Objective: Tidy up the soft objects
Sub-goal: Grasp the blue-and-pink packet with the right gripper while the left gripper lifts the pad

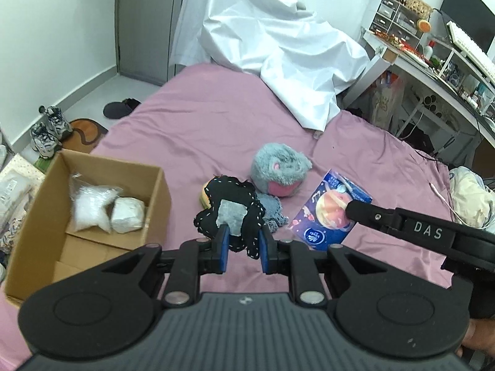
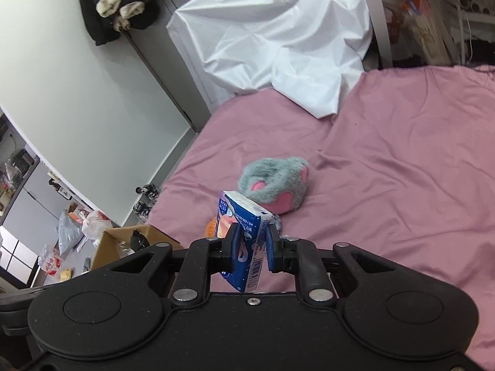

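Left gripper (image 1: 244,244) is clamped on a black stitched plush (image 1: 230,213), lifted off the pink bed (image 1: 191,117) beside the box (image 1: 92,204) at its left edge. Right gripper (image 2: 251,247) pinches a blue tissue pack (image 2: 244,232) above mid-bed, near the grey plush (image 2: 275,185).

On the bed (image 1: 191,117) a cardboard box (image 1: 40,225) sits at the left edge with two wrapped bundles (image 1: 105,207) inside. To its right lie a stitched cloth piece (image 1: 235,207) and, just behind it, a plush toy (image 1: 280,170) — further right, a tissue pack (image 1: 328,207). A crumpled sheet (image 1: 278,46) lies at the far end, a desk (image 1: 433,71) beyond the right side.
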